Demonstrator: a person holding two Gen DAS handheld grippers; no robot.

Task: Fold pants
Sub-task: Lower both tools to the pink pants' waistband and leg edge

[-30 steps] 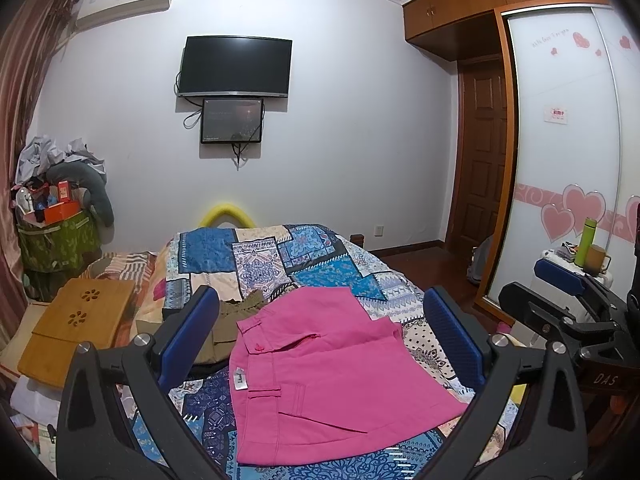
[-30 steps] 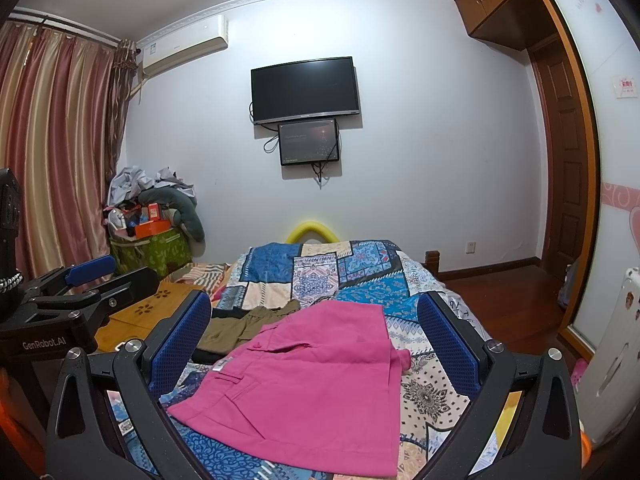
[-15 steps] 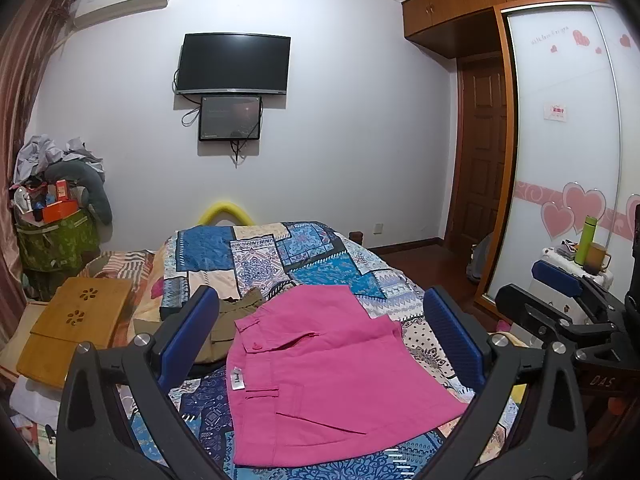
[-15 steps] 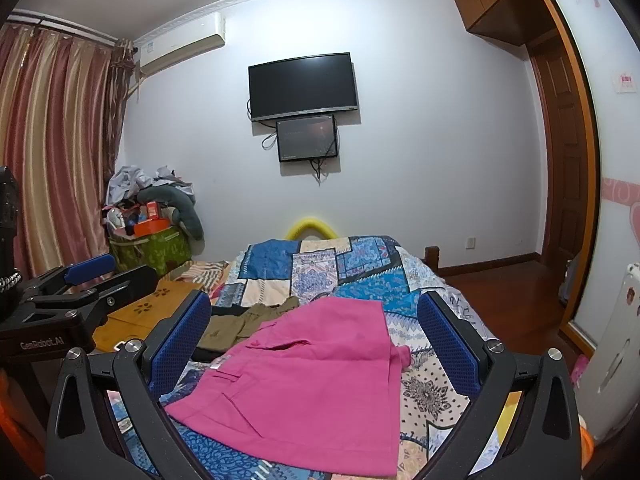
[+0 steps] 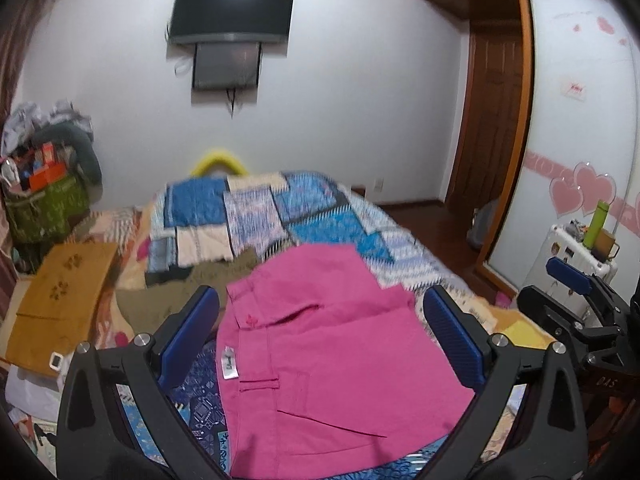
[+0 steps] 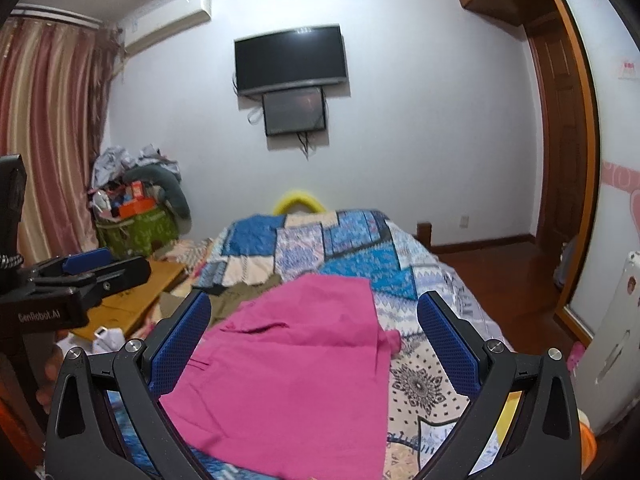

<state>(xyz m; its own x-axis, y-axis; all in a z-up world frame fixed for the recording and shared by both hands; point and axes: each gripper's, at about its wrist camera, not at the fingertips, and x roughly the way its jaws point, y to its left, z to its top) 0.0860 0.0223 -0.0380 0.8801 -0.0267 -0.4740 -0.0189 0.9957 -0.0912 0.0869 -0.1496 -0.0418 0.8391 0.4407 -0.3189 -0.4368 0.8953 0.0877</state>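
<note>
Pink pants (image 5: 328,352) lie folded flat on the patchwork bed quilt (image 5: 256,208), waistband to the left with a white label. They also show in the right wrist view (image 6: 296,364). My left gripper (image 5: 320,332) is open and empty, held above the pants' near half. My right gripper (image 6: 314,332) is open and empty, also above the pants. The right gripper shows at the right edge of the left wrist view (image 5: 580,300); the left one shows at the left of the right wrist view (image 6: 80,276).
An olive-brown garment (image 5: 188,292) lies on the bed behind the pants' left side. A wooden lap table (image 5: 64,292) sits left of the bed. A cluttered green bag (image 5: 44,204) stands by the curtain. A wardrobe with heart stickers (image 5: 580,120) is on the right.
Both grippers have moved forward and tilted down toward the bed; the pants look larger and nearer. The pants themselves have not moved. Both stay open.
</note>
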